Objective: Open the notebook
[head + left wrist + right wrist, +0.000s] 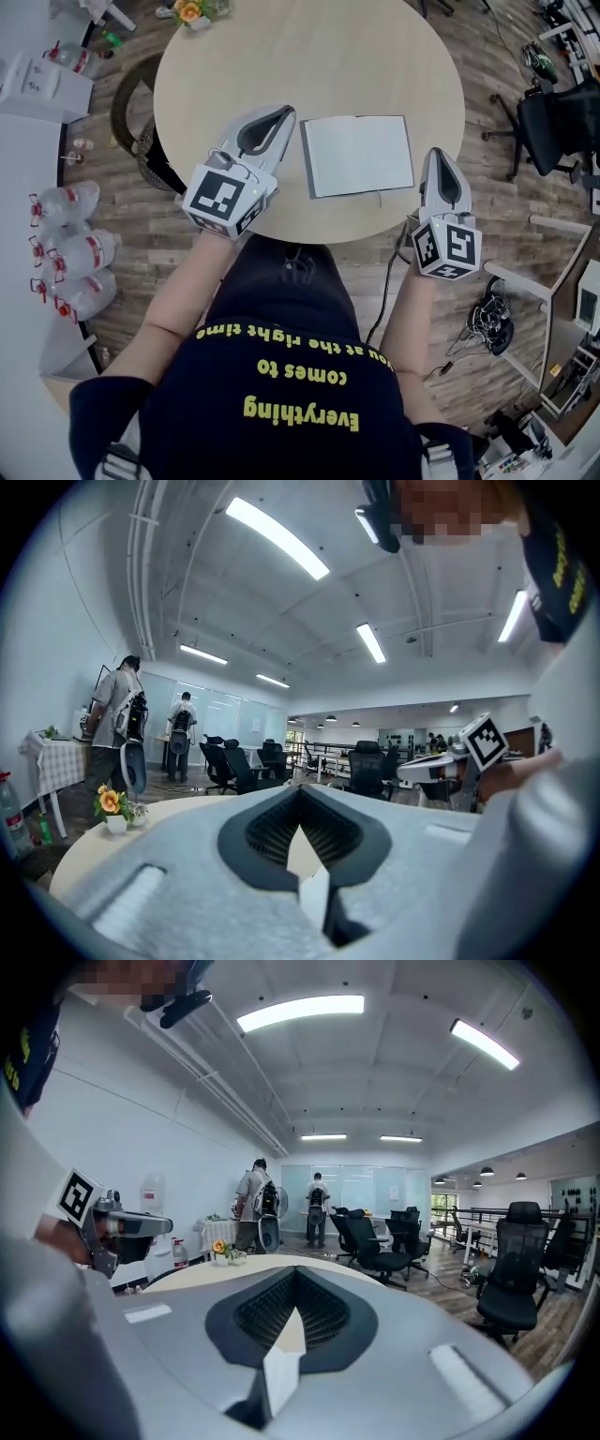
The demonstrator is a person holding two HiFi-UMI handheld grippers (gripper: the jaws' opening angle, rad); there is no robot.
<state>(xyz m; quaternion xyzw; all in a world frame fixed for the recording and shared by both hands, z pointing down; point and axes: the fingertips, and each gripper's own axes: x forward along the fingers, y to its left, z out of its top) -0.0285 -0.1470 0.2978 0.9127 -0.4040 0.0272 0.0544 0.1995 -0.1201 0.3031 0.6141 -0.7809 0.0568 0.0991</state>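
**While both claws are held shut beside it, the notebook lies flat on the counter**

Left claw: jaws closed, tips meeting. It is held level above the near-left part of the round counter and points away from the person. Its marker cube sits over the counter's near edge, with the bare forearm running back to the body.

Right claw: jaws closed, tips meeting. It is held at the counter's near-right rim, tilted slightly down, also pointing away from the person.

Notebook: it rests between the two claws, just right of the left one, and touches neither. One pale rectangular face shows upward. A thin ribbon hangs off its near edge.

A small flower pot stands at the far rim.
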